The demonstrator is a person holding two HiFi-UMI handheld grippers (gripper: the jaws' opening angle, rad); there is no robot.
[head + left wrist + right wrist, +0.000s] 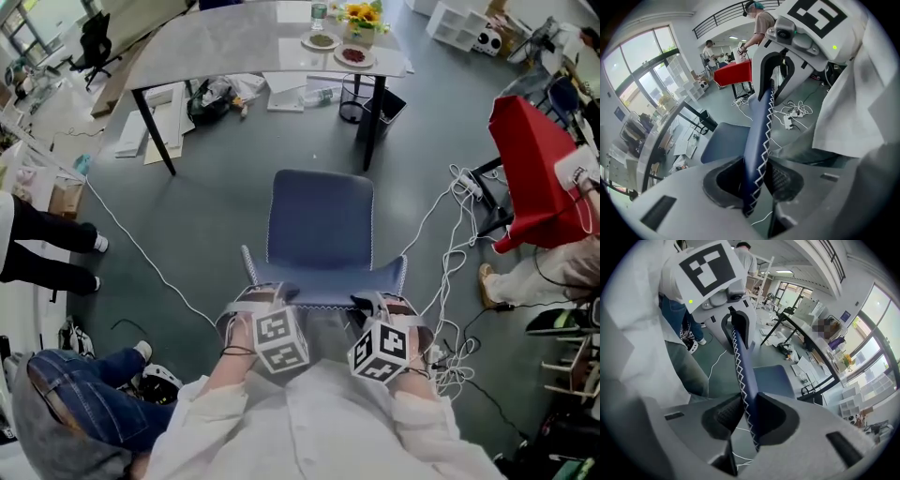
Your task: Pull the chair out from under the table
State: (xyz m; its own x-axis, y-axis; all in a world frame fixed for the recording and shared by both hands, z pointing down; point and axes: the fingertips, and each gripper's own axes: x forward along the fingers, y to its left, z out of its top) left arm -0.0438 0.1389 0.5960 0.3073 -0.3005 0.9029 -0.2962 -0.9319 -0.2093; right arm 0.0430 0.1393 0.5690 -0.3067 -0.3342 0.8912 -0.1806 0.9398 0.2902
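While the blue chair (321,220) stands on open floor, clear of the grey table (225,42) and well apart from its legs, with its seat facing the table, both hand-held grippers clamp the top edge of its backrest (323,289). From the head view, the left gripper (270,296) grips that edge near its left corner and the right gripper (377,302) near its right corner. The left gripper view shows the left gripper (757,180) with its jaws at a narrow, partway gap. The thin blue backrest (758,126), edged in white zigzag stitching, runs up between them, and the dark pads press against its two faces. The right gripper view shows much the same at the other corner. There the right gripper (746,416) has its jaws drawn in to a narrow gap and closed on the stitched edge of the backrest (740,364), with a ribbed pad (727,414) touching it. White cables (450,281) lie on the floor just right of the chair. Two plates (321,40) and yellow flowers (361,14) sit at the table's far end.
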